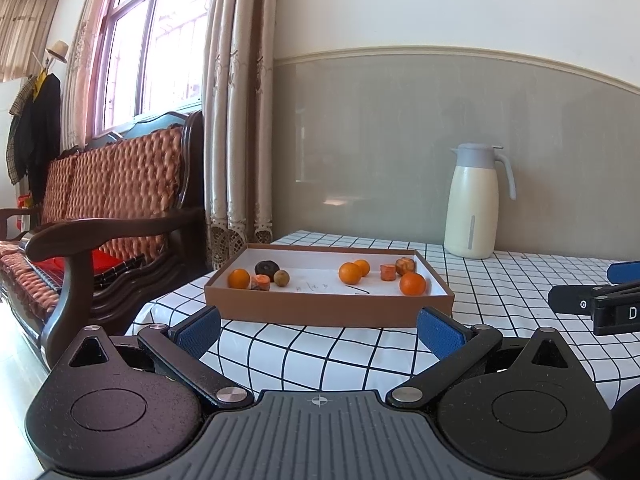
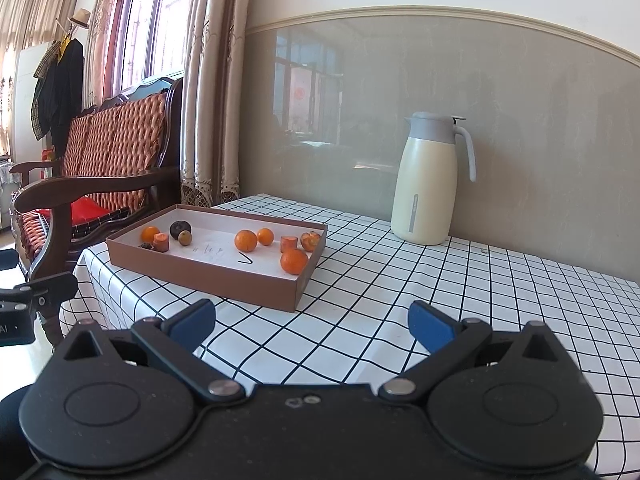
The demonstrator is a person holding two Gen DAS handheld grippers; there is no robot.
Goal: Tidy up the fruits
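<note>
With both the left claw (image 1: 318,330) and right claw (image 2: 312,326) spread wide and empty, a careless pinch could roll a round orange (image 1: 412,284) around the shallow box (image 1: 328,311).

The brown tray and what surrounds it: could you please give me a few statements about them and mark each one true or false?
1. The brown tray rests on a checked tablecloth. True.
2. The cream thermos jug stands inside the tray. False: it stands on the tablecloth beside the tray, near the wall.
3. The left gripper is open and holds nothing. True.
4. The right gripper is shut on an orange. False: it is open and empty, short of the tray.
5. The dark round fruit lies at the tray's sofa-side end. True.
6. Every orange sits on the tablecloth outside the tray. False: all visible oranges are inside the tray.
</note>
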